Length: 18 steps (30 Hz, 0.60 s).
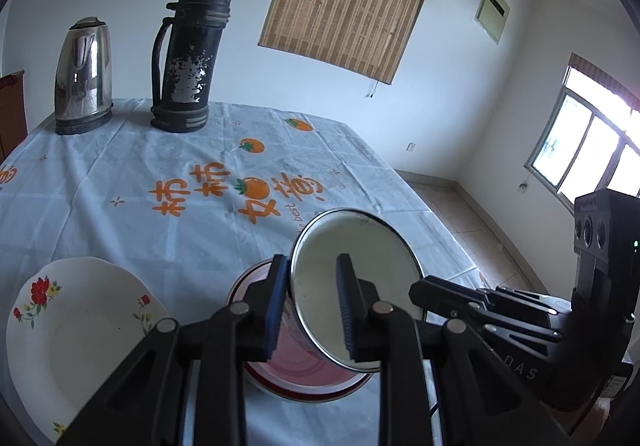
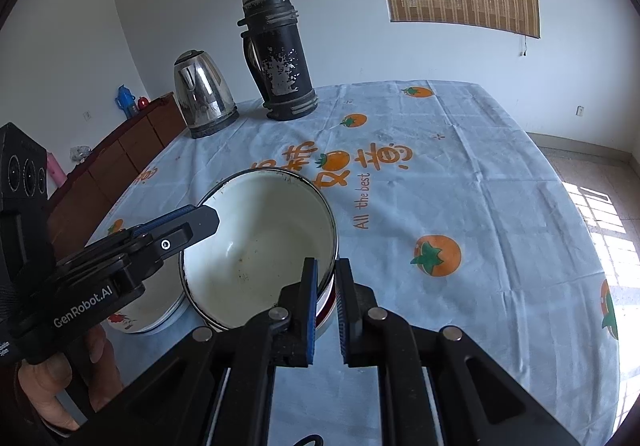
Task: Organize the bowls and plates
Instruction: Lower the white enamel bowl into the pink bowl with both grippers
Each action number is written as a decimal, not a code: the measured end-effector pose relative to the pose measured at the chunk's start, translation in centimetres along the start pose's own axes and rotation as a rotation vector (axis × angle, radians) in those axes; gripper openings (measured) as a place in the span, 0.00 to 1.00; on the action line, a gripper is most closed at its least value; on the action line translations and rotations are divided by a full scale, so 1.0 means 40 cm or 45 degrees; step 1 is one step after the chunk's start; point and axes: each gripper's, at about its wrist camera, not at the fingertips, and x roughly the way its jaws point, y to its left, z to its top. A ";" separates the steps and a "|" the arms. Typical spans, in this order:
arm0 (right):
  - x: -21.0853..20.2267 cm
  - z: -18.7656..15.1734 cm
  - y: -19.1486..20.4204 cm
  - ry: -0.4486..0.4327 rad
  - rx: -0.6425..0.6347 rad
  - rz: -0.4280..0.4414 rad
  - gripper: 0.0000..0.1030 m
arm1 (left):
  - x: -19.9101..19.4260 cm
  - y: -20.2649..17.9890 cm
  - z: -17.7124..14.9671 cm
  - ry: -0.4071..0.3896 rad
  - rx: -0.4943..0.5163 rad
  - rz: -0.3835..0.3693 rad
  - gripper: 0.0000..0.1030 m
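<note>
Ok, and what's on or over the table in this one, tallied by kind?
Bowls: 2 (white-lined bowl, tilted; what looks like a red bowl under it)
Plates: 1 (floral plate)
Kettles: 1 (steel kettle)
Flasks: 1 (black flask)
Total: 5

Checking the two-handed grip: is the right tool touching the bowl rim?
Touching. The right wrist view shows the right tool shut on the bowl's near rim, one pad inside the wall and one outside.
</note>
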 end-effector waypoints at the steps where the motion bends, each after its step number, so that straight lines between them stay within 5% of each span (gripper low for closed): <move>1: 0.004 0.000 0.002 0.003 0.000 0.002 0.10 | 0.001 0.003 0.000 0.002 -0.002 0.007 0.21; 18: 0.056 -0.008 0.012 0.082 0.006 0.010 0.10 | 0.032 0.026 -0.010 0.076 -0.032 0.067 0.21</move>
